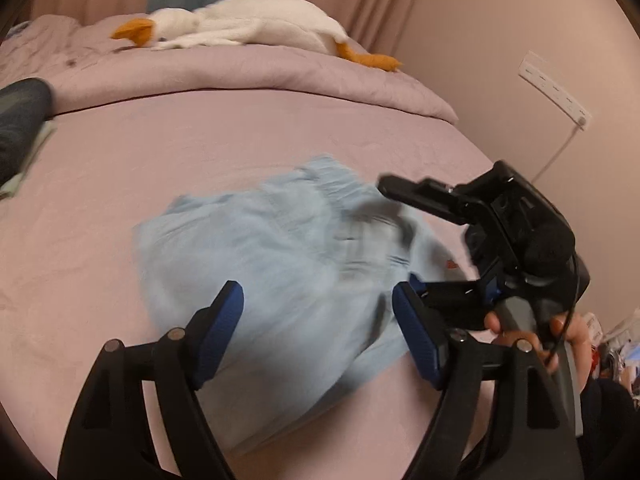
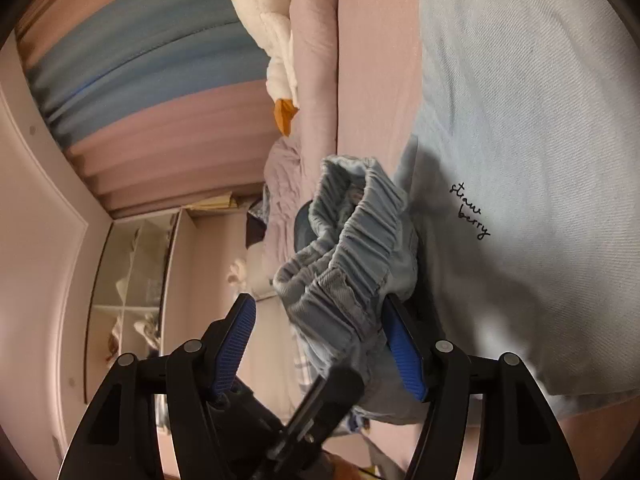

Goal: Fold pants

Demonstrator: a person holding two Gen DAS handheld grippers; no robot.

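Light blue pants (image 1: 280, 264) lie folded on the pink bed sheet (image 1: 120, 184), blurred by motion. My left gripper (image 1: 318, 302) is open above their near part, holding nothing. The right gripper shows at the right of the left wrist view (image 1: 480, 216), rolled on its side by the waistband end. In the right wrist view the right gripper (image 2: 318, 320) has its jaws apart. The bunched elastic waistband (image 2: 352, 240) sits between its fingers, against the right pad (image 2: 404, 352). The pants (image 2: 520, 160) bear black script "strawberry".
A white plush goose (image 1: 248, 24) lies on the rolled pink quilt (image 1: 280, 76) at the bed's far side. A dark garment (image 1: 20, 124) lies at the left edge. A wall with a power strip (image 1: 556, 88) is at the right. Shelves (image 2: 132, 288) stand beyond the bed.
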